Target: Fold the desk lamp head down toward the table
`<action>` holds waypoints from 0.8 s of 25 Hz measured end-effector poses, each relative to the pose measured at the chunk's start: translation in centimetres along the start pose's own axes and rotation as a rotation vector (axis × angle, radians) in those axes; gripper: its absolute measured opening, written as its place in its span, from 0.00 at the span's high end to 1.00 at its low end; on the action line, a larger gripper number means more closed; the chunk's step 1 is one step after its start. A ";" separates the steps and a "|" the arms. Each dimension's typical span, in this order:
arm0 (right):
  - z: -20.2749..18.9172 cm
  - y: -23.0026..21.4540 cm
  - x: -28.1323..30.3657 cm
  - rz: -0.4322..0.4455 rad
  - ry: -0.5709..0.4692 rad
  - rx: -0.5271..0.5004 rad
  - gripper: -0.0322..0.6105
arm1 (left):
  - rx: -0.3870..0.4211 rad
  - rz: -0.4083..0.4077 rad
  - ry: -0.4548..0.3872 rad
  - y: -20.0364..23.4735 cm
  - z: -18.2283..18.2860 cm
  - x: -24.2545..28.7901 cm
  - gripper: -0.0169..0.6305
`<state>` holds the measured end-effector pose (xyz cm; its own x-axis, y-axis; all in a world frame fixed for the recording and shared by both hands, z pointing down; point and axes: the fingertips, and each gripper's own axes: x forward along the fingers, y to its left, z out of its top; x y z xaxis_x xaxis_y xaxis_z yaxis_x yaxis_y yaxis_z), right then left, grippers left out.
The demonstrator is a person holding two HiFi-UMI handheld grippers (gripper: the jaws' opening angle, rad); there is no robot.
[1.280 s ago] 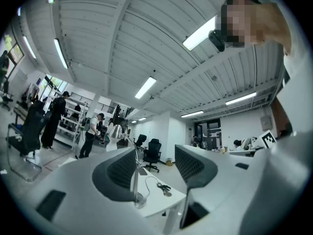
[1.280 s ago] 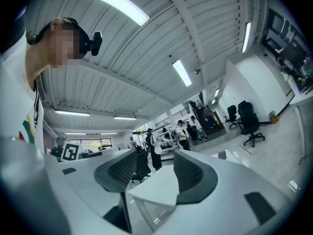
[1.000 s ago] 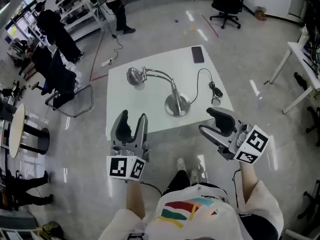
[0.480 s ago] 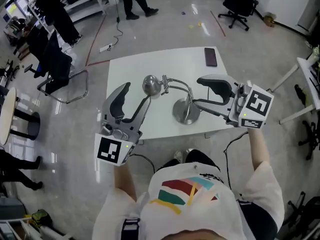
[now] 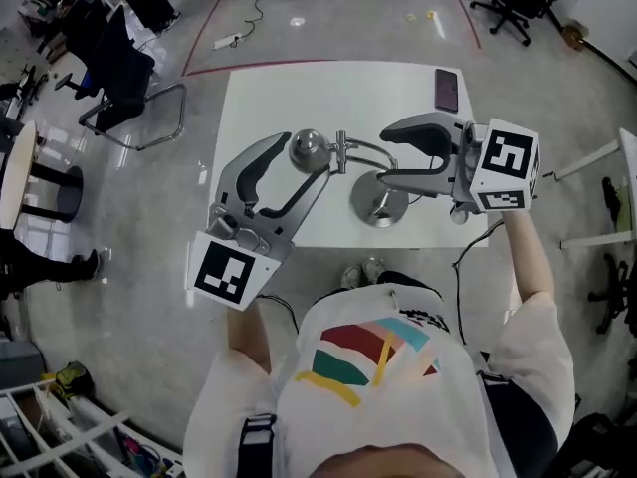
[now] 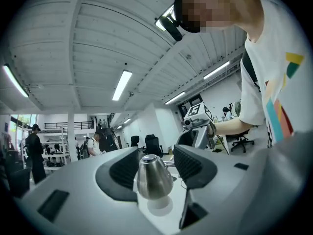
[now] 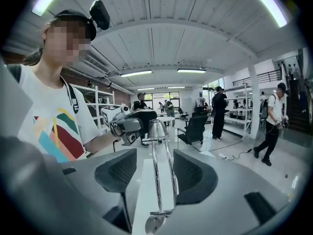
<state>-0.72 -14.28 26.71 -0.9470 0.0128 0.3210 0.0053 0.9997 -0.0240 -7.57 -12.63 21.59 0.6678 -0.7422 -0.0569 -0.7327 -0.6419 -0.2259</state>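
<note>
A chrome desk lamp stands on the white table (image 5: 289,93), its round base (image 5: 381,207) near the front edge. Its bell-shaped head (image 5: 307,151) is held out to the left on a curved arm (image 5: 360,152). My left gripper (image 5: 287,175) is open, with one jaw on each side of the head (image 6: 154,177) and a gap on both sides. My right gripper (image 5: 400,157) is also open and straddles the twin-rod arm (image 7: 160,175) without closing on it. In the right gripper view the left gripper (image 7: 124,126) shows behind the head.
A dark phone (image 5: 446,90) lies at the table's far right corner. A black cable (image 5: 470,235) hangs off the right front edge. An office chair (image 5: 124,63) stands to the left of the table, and people stand by shelving farther off.
Both grippers rose from in front of the table to the lamp. The left jaws now bracket the head and the right jaws bracket the arm.
</note>
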 end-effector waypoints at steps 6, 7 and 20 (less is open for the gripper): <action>-1.9 0.3 1.4 0.063 0.101 -0.102 0.57 | 0.019 0.048 0.059 -0.3 -1.1 0.3 0.66; -2.0 0.1 1.7 0.070 0.110 -0.105 0.57 | 0.020 0.047 0.066 -0.2 -1.2 0.4 0.67; -2.6 -0.6 2.7 0.105 0.213 -0.103 0.71 | 0.012 0.010 0.079 -0.4 -1.5 0.5 0.69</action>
<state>-2.40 -14.83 30.07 -0.8504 0.1096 0.5145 0.1430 0.9894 0.0255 -7.17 -13.04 23.15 0.6474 -0.7620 0.0177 -0.7375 -0.6321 -0.2377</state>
